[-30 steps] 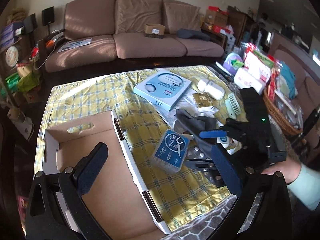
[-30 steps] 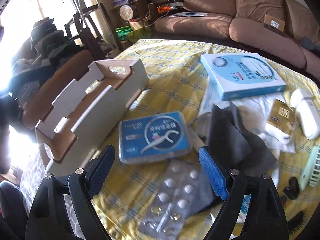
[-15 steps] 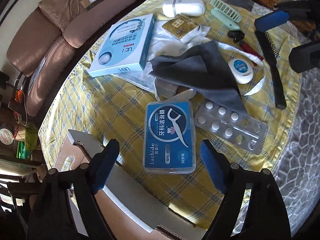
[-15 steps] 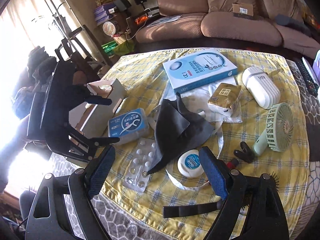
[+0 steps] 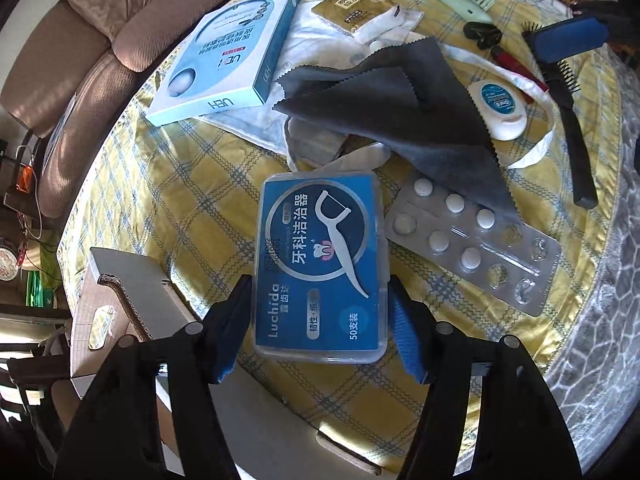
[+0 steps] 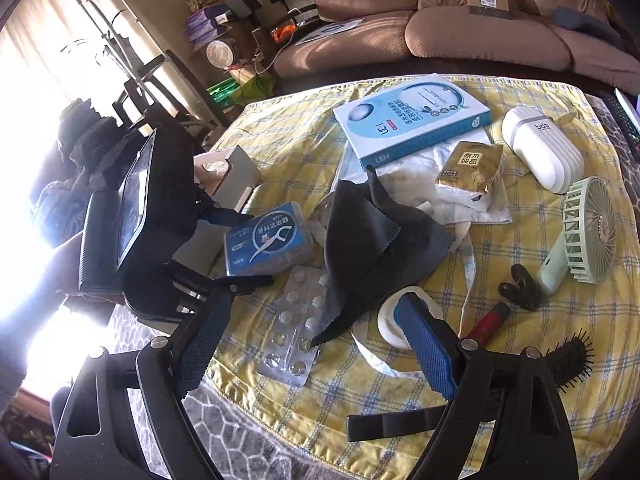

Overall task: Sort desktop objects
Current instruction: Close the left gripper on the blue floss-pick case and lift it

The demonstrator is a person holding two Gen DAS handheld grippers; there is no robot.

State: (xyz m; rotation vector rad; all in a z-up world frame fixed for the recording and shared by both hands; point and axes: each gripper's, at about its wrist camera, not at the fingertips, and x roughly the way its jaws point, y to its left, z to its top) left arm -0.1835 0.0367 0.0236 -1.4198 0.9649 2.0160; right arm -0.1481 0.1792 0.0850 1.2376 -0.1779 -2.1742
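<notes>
Blue and clear plastic, the floss box (image 5: 322, 264) lies flat on the yellow checked cloth (image 5: 168, 184) at the centre of the left wrist view, its near end between the pads of the left gripper (image 5: 320, 328). The jaws have just been closing and now sit at the box's two long sides; whether the pads already press on it, I cannot tell. To the right, just beside the box, lies a pill blister (image 5: 472, 240), partly under a grey cloth (image 5: 400, 100). A cardboard box (image 5: 120, 300) sits at lower left. The right gripper (image 6: 316, 344) hangs released over the blister, grasping nothing.
</notes>
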